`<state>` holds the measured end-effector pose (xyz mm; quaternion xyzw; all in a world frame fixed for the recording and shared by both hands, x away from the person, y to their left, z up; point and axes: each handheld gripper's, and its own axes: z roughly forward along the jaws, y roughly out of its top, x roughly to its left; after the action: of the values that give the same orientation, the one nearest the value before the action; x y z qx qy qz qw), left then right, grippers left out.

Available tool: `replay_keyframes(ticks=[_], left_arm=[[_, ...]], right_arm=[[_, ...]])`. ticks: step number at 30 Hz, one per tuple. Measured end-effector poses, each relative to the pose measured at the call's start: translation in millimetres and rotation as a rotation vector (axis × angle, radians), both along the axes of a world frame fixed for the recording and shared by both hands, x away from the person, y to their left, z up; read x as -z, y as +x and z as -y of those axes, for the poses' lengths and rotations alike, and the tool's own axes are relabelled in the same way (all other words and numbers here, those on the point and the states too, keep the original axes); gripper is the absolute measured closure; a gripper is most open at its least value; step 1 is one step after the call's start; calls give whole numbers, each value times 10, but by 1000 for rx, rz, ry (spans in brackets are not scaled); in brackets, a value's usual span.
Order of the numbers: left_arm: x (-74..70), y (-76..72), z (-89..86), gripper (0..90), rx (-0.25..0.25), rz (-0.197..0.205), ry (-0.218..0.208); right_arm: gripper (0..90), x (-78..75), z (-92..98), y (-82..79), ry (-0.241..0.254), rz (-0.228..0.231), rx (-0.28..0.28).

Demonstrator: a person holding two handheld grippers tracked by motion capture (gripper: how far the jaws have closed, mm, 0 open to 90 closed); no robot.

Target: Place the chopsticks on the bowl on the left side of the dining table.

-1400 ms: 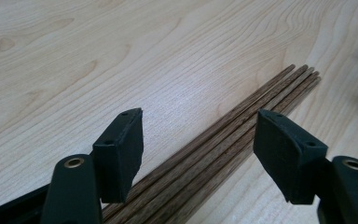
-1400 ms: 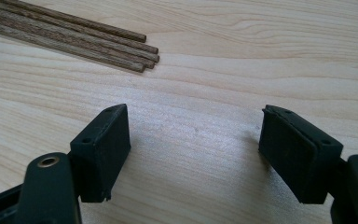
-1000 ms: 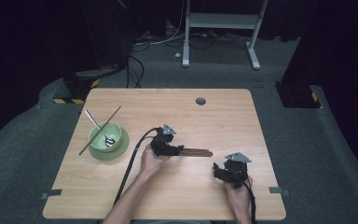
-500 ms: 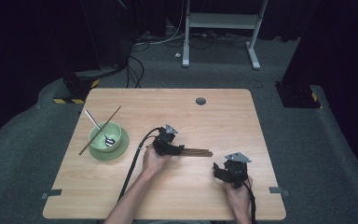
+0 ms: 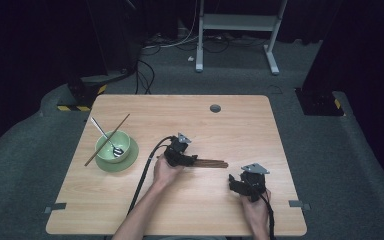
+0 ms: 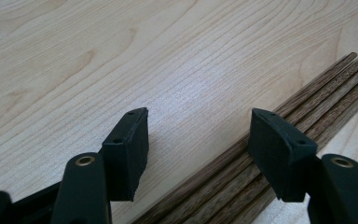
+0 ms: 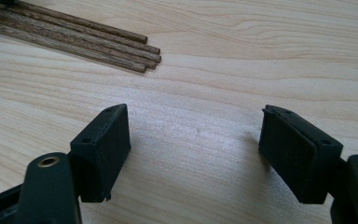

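Your left tool (image 6: 198,135) hangs released over the bundle of wooden chopsticks (image 6: 279,140) mid-desk (image 5: 260,130), one pad seemingly touching them. You appear to be lining up a pick; next, straddle one stick and squeeze. Your right tool (image 7: 196,140) waits released nearby, grasping nothing.

- Setting: a recording lab or studio, not a home.
- Black curtains (image 5: 40,45) enclose the space on all sides.
- Grey carpet (image 5: 330,165) covers the floor; hazard-striped tape (image 5: 75,107) marks a raised edge.
- Loose cables (image 5: 150,70) run past a white metal stand (image 5: 235,22).
- A lone light-wood bench (image 5: 240,125) sits centred, its feet taped down (image 5: 55,207).
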<state>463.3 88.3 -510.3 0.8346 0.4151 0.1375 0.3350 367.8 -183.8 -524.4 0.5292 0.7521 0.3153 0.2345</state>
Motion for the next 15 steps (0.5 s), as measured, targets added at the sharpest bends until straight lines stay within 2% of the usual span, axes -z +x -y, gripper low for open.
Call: replay_keyframes(ticks=[15], left_arm=[[-5, 32, -94, 380, -18, -1, 7]], right_arm=[[243, 0, -2, -1, -1, 1, -4]])
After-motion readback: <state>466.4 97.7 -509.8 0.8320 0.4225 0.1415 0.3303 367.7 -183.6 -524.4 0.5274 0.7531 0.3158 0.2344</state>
